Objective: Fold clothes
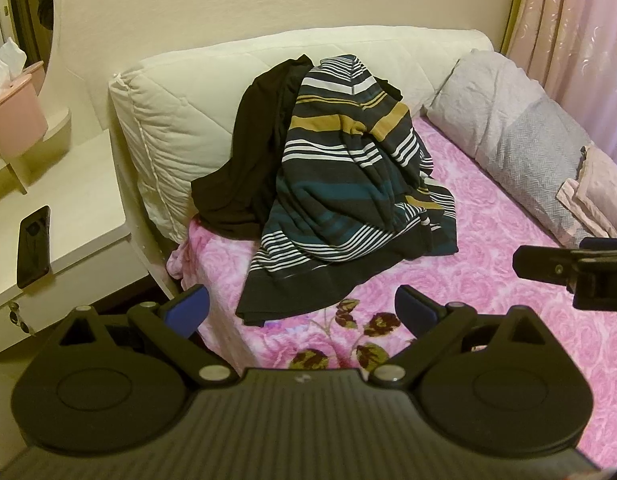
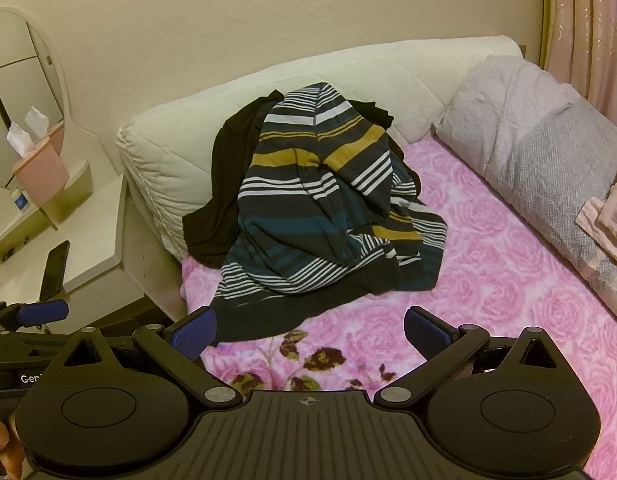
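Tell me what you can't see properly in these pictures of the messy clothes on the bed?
- Black garment: both views, mostly hidden under the striped garment; its type is unclear.
- Striped garment: crumpled, so sleeves and collar cannot be made out.
- Folded pink cloths: cut off by the right edge.
- Right gripper: left wrist view, cut off by the right edge.

A heap of clothes (image 1: 340, 184) lies on the bed (image 1: 508, 320) against the headboard cushion (image 1: 180, 120), a desk (image 1: 68, 216) to its left, pillows (image 1: 520, 140) to its right.
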`<action>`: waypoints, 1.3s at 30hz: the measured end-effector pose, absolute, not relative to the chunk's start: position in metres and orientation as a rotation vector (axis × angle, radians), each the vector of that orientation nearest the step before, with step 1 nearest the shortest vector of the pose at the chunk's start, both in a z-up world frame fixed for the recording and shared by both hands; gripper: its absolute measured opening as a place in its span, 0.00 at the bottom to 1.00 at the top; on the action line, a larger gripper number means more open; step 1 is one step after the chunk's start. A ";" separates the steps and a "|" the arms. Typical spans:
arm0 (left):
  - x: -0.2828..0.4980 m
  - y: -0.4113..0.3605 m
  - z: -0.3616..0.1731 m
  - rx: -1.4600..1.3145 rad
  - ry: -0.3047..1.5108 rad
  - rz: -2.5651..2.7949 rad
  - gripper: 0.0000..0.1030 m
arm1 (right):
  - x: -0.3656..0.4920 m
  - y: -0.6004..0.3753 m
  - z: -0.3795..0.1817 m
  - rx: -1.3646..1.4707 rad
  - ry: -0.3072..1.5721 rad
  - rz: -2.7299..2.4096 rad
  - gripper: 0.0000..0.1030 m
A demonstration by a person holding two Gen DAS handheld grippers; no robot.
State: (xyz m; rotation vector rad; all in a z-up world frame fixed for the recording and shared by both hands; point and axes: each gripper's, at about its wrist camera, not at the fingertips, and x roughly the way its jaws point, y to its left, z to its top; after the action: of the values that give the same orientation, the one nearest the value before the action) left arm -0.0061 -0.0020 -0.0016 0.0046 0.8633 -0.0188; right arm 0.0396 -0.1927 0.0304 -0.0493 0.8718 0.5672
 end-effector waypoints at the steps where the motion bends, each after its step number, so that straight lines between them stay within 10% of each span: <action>1: -0.006 -0.002 -0.002 0.005 0.863 -0.020 0.95 | 0.039 -0.193 0.030 -0.049 0.871 0.568 1.00; 39: -0.005 -0.002 -0.003 -0.028 0.874 -0.037 0.95 | 0.041 -0.191 0.030 -0.079 0.881 0.582 1.00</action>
State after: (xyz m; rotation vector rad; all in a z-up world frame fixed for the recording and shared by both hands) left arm -0.0054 -0.0022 -0.0030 -0.0277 0.8739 -0.0372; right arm 0.0411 -0.1908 0.0301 -0.0790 0.8815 0.5820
